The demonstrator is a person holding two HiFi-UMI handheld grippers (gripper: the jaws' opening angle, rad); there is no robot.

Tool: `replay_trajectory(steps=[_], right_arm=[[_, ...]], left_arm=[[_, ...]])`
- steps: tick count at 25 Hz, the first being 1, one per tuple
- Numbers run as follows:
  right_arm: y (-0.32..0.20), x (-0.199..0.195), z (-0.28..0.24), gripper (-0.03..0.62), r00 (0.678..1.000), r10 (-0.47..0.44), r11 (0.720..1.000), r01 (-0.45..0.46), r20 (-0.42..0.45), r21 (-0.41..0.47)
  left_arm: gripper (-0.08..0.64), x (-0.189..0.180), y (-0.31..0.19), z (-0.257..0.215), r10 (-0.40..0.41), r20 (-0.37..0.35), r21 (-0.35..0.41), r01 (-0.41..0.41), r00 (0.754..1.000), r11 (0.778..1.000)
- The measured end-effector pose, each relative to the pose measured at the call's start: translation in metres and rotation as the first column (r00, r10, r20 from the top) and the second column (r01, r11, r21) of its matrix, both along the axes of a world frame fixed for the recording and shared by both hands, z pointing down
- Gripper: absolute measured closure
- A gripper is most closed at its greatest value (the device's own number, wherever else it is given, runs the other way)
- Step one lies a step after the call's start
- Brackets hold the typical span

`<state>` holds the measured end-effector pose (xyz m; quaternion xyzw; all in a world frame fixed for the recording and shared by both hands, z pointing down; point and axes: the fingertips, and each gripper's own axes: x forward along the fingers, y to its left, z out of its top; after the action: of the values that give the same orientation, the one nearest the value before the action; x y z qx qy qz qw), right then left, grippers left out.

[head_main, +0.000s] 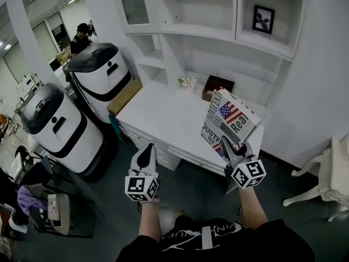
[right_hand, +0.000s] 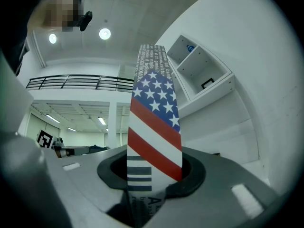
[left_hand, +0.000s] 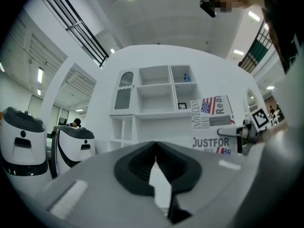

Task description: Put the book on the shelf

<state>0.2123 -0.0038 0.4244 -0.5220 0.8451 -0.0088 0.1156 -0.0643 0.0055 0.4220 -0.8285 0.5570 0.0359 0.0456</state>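
Observation:
The book (head_main: 232, 120), with a stars-and-stripes cover and black lettering, stands upright in my right gripper (head_main: 229, 146), which is shut on its lower edge. In the right gripper view its spine (right_hand: 154, 122) rises straight out from between the jaws of that gripper (right_hand: 152, 175). The left gripper view shows the book (left_hand: 213, 113) off to the right, in front of the white shelf unit (left_hand: 156, 94). My left gripper (head_main: 148, 150) hangs to the left of it with its fingers together and nothing in them (left_hand: 155, 146). The shelf unit (head_main: 207, 31) stands beyond a white counter (head_main: 158, 119).
On the counter sit a brown box (head_main: 217, 86) and a small flower ornament (head_main: 188, 82). A framed picture (head_main: 264, 18) stands in an upper compartment. Two white-and-black rounded machines (head_main: 98, 72) (head_main: 54, 124) stand at the left, a white chair (head_main: 327, 184) at the right, a person (head_main: 82, 37) far back.

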Motion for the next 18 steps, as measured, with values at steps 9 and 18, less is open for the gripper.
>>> replay_trajectory(steps=[9,18], right_arm=[[-0.066,-0.061,0.002,0.430,0.999,0.054,0.998,-0.054,0.000,-0.013],[-0.100,-0.085,-0.003,0.430,0.993,0.118,0.993,-0.118,0.003,-0.006]], left_arm=[[0.560,-0.070,-0.075,0.002,0.030,-0.013,-0.017,-0.030,0.999,0.999],[0.560,-0.093,-0.131,0.014,0.105,-0.027,-0.046,-0.106,0.994,0.993]])
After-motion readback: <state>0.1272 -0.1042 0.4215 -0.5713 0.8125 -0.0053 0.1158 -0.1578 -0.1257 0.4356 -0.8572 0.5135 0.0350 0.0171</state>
